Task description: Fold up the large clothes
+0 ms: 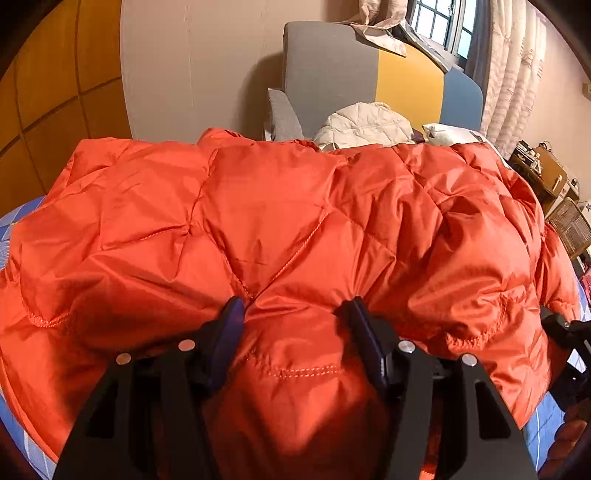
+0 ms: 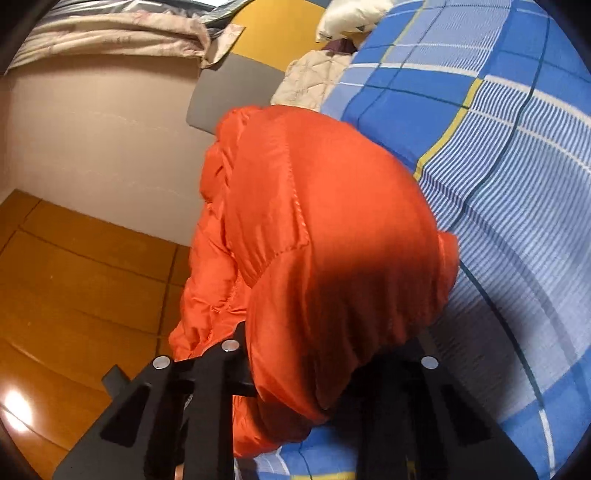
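- The orange jacket (image 1: pixel 280 221) lies on the blue checked bed (image 2: pixel 498 155), its long axis crosswise in your left view; which end is the collar, you can't tell.
- Your left gripper (image 1: pixel 295 314) pinches a puffy fold of its near edge.
- Your right gripper (image 2: pixel 325 354) seems clamped on it too, fingertips buried.
- Slick padding may slip out if you lift unevenly.

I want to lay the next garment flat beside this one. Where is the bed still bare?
The plaid sheet lies bare to the right of the orange jacket, up toward the white pillow. The head end is crowded: a cream jacket against the headboard. The orange jacket fills the rest.
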Demonstrator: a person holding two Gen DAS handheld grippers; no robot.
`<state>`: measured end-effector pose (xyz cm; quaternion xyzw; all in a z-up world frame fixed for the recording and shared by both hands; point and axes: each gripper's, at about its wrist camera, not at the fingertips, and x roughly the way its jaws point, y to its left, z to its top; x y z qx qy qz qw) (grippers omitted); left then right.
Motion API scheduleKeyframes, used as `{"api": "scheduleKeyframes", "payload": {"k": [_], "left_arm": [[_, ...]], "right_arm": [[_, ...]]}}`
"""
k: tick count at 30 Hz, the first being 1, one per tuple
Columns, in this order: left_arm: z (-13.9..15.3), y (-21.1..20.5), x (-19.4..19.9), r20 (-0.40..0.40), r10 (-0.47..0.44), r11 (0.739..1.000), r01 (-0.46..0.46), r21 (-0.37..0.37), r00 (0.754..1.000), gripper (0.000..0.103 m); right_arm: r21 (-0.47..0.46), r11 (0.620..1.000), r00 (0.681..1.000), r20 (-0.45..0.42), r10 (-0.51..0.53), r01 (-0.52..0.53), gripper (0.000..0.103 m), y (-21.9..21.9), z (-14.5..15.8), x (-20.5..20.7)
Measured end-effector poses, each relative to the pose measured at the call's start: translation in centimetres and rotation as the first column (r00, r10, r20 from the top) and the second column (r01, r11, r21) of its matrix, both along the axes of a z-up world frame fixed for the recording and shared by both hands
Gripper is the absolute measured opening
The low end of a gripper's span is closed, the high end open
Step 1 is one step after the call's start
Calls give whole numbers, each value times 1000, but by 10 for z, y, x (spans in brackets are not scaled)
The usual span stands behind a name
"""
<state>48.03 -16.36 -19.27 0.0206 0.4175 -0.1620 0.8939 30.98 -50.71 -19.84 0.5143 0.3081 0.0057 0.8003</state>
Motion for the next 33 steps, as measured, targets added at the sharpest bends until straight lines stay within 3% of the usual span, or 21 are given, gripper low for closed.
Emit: {"api": "scheduleKeyframes", "payload": {"k": [16,23,29,31,33], "left_arm": [[5,-30,-127,-16,-112,989,110,-93,994,57],[13,-32,-148,-20,-116,988,113,-104,993,56],[27,-13,-160,33,-92,992,94,-81,995,56],[29,-6,-165,57,-92,993,96,-69,994,56],[28,-1,-167,55,-98,993,102,-65,994,56]], "right_arm": [[-92,996,1000,0,-1,1,22,-22,22,-148],[-69,997,999,-19,-29,28,28,-29,10,-153],[-22,998,997,-34,-67,66,43,-31,-2,-157],[10,997,996,-43,-79,80,52,-31,-8,-157],[25,996,995,-43,-86,87,52,-31,-10,-155]]}}
